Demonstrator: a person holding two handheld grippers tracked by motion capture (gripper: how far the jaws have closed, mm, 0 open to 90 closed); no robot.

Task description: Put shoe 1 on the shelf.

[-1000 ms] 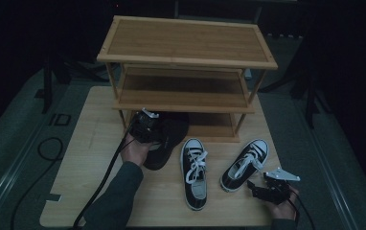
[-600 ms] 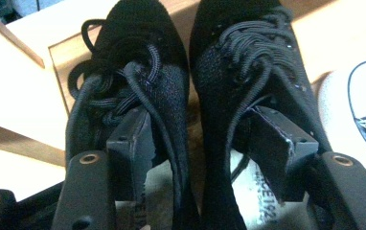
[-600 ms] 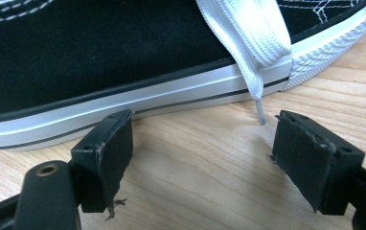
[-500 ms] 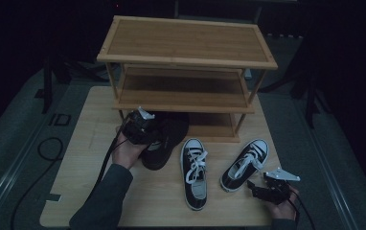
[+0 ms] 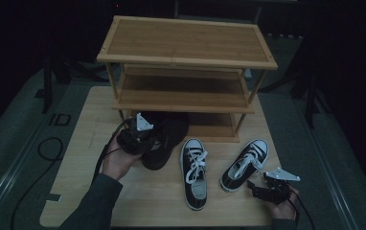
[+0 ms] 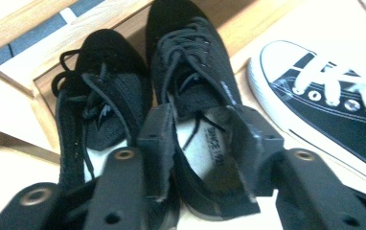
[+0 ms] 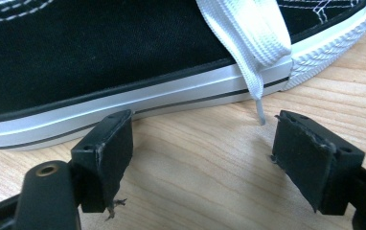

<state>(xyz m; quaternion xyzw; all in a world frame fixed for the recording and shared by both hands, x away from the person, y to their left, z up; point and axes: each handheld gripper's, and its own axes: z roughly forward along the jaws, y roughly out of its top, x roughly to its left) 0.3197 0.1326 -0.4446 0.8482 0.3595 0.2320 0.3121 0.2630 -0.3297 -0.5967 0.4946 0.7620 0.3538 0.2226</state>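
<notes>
Two black lace-up shoes lie side by side at the foot of the wooden shoe rack. My left gripper straddles the heel end of the right black shoe. Its jaws have just been closing, and the pads now press on both sides of the collar. The other black shoe lies just to the left of it. Two black-and-white sneakers lie on the board. My right gripper rests open on the wood beside the right sneaker's white sole, nothing between its fingers.
The rack has three shelves; its bottom shelf lies just behind the black shoes. A loose white lace end hangs down over the sneaker's sole. The wooden board ends close behind my right hand. A black cable trails off to the left.
My left hand and gripper have shifted slightly left and toward the person over the black shoe. The right gripper and both sneakers have stayed put.
</notes>
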